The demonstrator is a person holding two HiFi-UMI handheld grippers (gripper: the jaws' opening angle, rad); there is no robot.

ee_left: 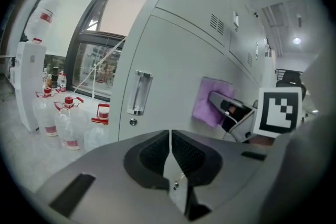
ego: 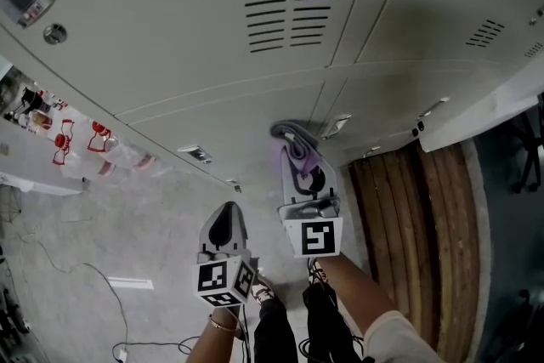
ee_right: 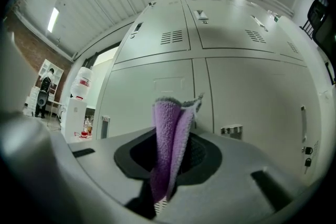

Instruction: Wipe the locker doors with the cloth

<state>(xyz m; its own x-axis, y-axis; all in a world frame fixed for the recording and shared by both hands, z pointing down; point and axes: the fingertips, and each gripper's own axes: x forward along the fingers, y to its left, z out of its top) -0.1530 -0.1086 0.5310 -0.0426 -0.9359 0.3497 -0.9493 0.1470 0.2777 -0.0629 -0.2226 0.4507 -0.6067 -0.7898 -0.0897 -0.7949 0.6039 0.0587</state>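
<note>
At the far left, clear water bottles [ego: 85,153] with red caps stand on the floor by the foot of the lockers, well apart from the work. Next comes the left gripper [ee_left: 169,136], its jaws together with nothing between them. It hangs back from the grey locker doors [ego: 212,38] and touches nothing, probably parked there so it stays out of the wiping path. In its own view a recessed door handle [ee_left: 139,93] shows on the lower door ahead.

To its right, the right gripper [ego: 302,170] is clamped on a folded purple cloth [ee_right: 170,144], whose free end stands up past the fingertips. That leaves soft fabric, not plastic, to meet the metal. The cloth [ego: 293,134] appears pressed flat against a lower door, close to the vertical seam between two doors and right of that handle. This looks like mid-wipe on the lower row, with the vented upper doors left to cover.

At the far right, a strip of wooden flooring [ego: 416,217] runs out from the locker base.
</note>
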